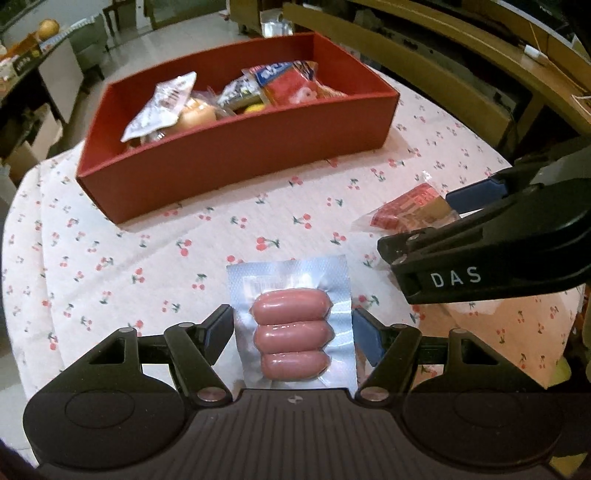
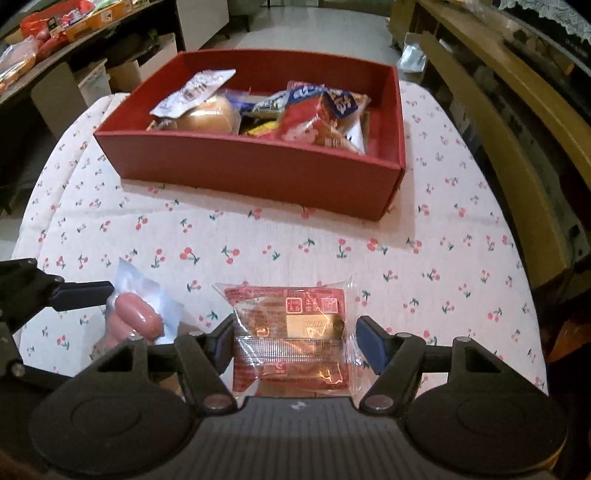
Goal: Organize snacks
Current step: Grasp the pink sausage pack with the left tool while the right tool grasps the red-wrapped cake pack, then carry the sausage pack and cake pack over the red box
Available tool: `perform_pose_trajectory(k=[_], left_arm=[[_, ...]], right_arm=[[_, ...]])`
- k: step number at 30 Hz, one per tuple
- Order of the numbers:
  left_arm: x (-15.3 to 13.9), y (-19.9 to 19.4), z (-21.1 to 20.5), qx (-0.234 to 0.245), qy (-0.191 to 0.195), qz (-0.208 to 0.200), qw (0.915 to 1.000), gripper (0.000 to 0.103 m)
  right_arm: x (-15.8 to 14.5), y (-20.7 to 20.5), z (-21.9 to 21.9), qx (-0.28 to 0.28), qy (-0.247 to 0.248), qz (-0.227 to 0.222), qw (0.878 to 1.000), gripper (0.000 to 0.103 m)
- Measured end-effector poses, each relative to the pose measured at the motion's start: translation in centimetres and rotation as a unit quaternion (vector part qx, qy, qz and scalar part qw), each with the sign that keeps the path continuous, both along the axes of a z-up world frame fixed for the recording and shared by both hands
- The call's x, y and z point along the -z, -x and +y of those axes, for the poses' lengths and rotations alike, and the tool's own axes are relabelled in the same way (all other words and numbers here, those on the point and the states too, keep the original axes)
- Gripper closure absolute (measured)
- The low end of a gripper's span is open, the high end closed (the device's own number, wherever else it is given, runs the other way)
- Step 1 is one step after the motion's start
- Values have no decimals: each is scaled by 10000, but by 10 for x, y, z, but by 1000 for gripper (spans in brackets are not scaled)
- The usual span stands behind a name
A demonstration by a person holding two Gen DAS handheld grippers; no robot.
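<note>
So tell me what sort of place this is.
Most likely a home dining or living room: a cherry-print tablecloth covers the table, wooden furniture stands to the right, and a cluttered side counter sits behind on tiled floor.
</note>
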State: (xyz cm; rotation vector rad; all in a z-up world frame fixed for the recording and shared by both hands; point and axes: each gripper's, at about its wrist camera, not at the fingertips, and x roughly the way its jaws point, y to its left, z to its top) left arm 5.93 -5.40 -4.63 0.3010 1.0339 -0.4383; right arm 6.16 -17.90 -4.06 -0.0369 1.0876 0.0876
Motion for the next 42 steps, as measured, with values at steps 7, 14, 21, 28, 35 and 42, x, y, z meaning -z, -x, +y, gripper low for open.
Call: perform_pose_trajectory(k=[7,14,21,28,35,42], left_arm=[[-13,-2,-3,-43,-55,-365,9993,27],[-21,-3,0,-103,-59,-553,9984,27],[-30,-6,3,-181,-64,-747,9970,27],[-36,-12,7,-272,-36,-848,9960,27],[-43,-19,15,-419,36,-910,9950,27],[-54,-28,22,-614,138,-1050,9925,27]], right_arm=[[-9,-3,2,27,46,-208,9998,29],[-15,-3,1,55,-16,-321,9995,29],[-19,-4,3,40,49,-437,9990,28],[-28,-3,3,88,28,-612,9981,28],[-35,-5,1,157,95,-733,9971,29],[-40,-4,7,92,119,-831,9964,28]])
